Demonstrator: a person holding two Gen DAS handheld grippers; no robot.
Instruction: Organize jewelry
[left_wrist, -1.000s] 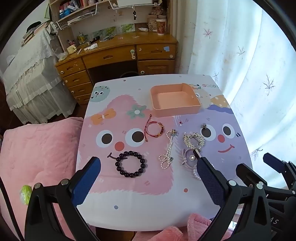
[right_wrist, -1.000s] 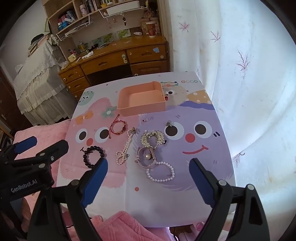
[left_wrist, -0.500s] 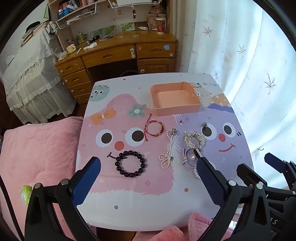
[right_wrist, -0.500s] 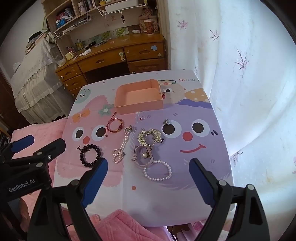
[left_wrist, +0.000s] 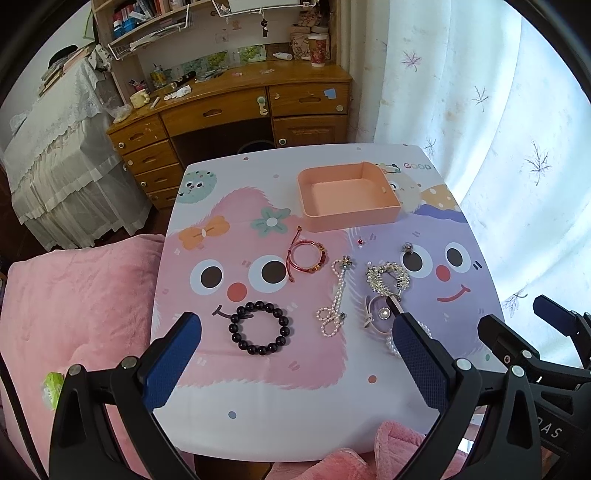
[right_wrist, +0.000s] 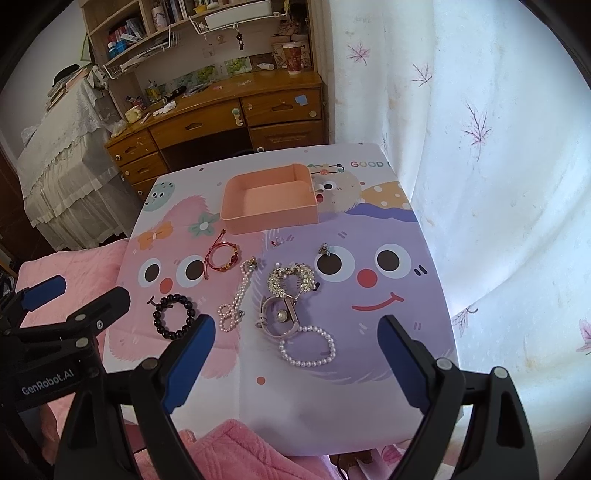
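Your left gripper (left_wrist: 295, 343) hanging wide open, nothing between jaws; its right finger (left_wrist: 417, 354) hiding most of white pearl bracelet (right_wrist: 308, 347) in left view. Your right gripper (right_wrist: 295, 350) also gaping, gripping nothing. Small red item (right_wrist: 276, 242) near tray too tiny to name, possibly earring. Pink tray (right_wrist: 269, 201) sitting empty at far side of table (right_wrist: 369, 406). Pearl strand (right_wrist: 236, 299) lying long axis running toward tray, clasp end (right_wrist: 252, 263) pointing away from you. Black bead bracelet (left_wrist: 260, 326) lying flat left of it, pink watch (right_wrist: 279, 317) right.
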